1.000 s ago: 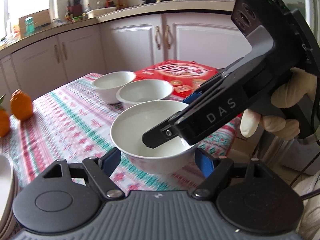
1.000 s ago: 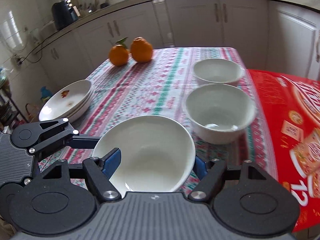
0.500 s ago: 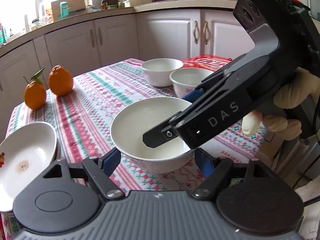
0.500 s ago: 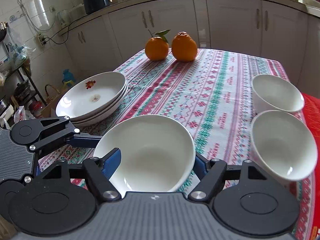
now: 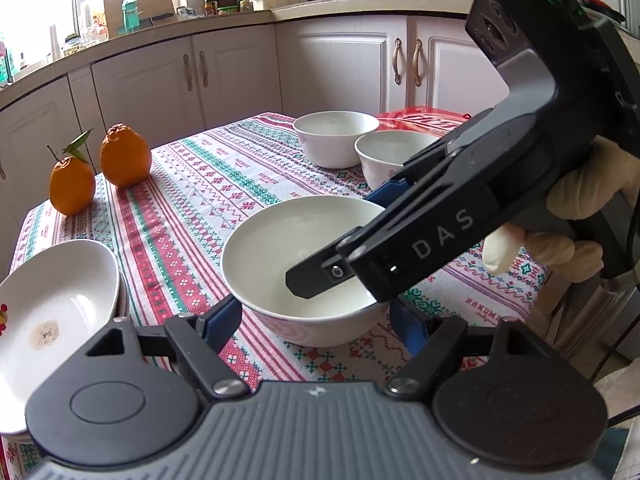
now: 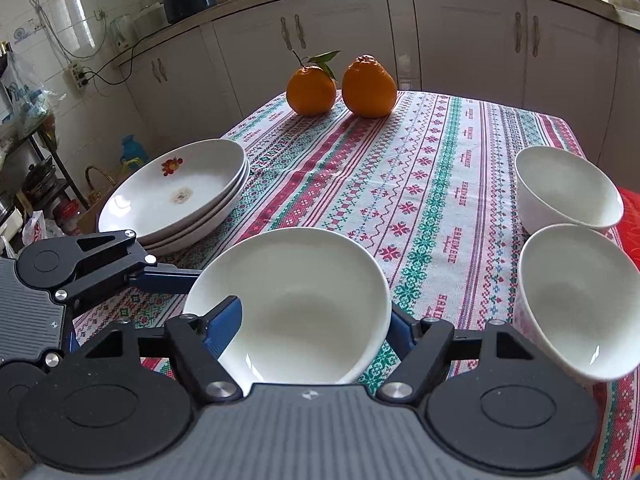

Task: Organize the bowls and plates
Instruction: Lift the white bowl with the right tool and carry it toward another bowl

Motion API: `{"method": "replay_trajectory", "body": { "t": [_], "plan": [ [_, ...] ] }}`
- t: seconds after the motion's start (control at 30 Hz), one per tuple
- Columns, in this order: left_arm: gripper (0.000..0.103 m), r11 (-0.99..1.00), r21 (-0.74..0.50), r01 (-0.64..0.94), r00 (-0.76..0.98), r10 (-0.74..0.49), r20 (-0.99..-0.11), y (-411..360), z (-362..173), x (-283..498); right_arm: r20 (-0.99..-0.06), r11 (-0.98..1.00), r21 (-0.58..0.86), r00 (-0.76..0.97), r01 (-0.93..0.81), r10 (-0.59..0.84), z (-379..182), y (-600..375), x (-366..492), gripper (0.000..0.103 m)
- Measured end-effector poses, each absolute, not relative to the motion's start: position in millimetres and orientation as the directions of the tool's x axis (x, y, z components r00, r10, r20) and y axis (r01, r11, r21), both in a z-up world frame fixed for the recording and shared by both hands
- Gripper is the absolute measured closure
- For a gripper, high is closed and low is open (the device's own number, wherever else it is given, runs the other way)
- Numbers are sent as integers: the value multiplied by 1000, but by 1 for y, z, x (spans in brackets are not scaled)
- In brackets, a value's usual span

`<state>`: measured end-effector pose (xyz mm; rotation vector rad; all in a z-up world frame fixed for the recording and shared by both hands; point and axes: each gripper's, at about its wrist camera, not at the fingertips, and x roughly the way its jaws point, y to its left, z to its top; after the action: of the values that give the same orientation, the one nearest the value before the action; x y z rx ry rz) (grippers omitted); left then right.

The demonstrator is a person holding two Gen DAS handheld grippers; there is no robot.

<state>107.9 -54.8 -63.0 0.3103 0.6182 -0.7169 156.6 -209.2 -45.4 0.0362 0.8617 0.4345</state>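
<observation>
A white bowl (image 5: pixel 288 248) is caught between the blue fingers (image 5: pixel 224 320) of the left gripper (image 5: pixel 316 310), right at the middle of the left wrist view. The jaws are set roughly halfway apart, and the bowl's outer wall is pinched at 9 and 3 o'clock. From 3 o'clock the right gripper is brought in over the same bowl, carried by a gloved hand (image 5: pixel 580 208); one black tip is seen above the bowl's hollow.

In the right wrist view the right gripper (image 6: pixel 316 312) is seen to be about half open too, with the bowl filling the gap. Its finger at 9 o'clock is laid across the rim, and its finger at 3 o'clock is pressed to the outside of the wall. So the one bowl is gripped from both sides. Whether its foot is resting on the tablecloth (image 6: pixel 400 184) or is lifted just clear cannot be told.

Around it, in the right wrist view, a stack of plates (image 6: pixel 176 196) is found at 10 o'clock, near the table's edge, the top plate marked with a small flower print. Two oranges (image 6: pixel 344 88) are parked side by side at 12 o'clock, well apart from the bowl. A far bowl (image 6: pixel 568 192) is placed at 2 o'clock and a near bowl (image 6: pixel 576 300) at 3 o'clock, just beside each other. A red box (image 5: pixel 424 122) is glimpsed behind them in the left wrist view.
</observation>
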Motion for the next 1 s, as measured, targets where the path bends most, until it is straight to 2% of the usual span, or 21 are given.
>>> {"method": "replay_trajectory", "body": {
  "t": [0.17,0.23,0.27,0.67,0.8,1.0],
  "plan": [
    [22,721,63,690,592,-513,-621,-56,-63,108,-725,910,202,569,-363,388,-46,-209,158,21],
    [19,716,54,696,585,-523,-619,-55,-65,106,-715,905,204,575,-374,399,-45,-210,155,5],
    [19,713,45,700,578,-529,-621,-54,-65,106,-708,904,204,581,-376,401,-43,-210,153,1],
    [16,697,53,715,568,-536,-624,-51,-55,95,-705,939,141,634,-313,317,-28,-227,135,0],
    [14,687,59,724,566,-542,-621,-51,-49,92,-720,929,152,606,-337,337,-25,-234,128,0],
    [14,690,82,719,584,-537,-608,-51,-37,86,-719,958,60,654,-280,236,-16,-243,113,0]
  ]
}}
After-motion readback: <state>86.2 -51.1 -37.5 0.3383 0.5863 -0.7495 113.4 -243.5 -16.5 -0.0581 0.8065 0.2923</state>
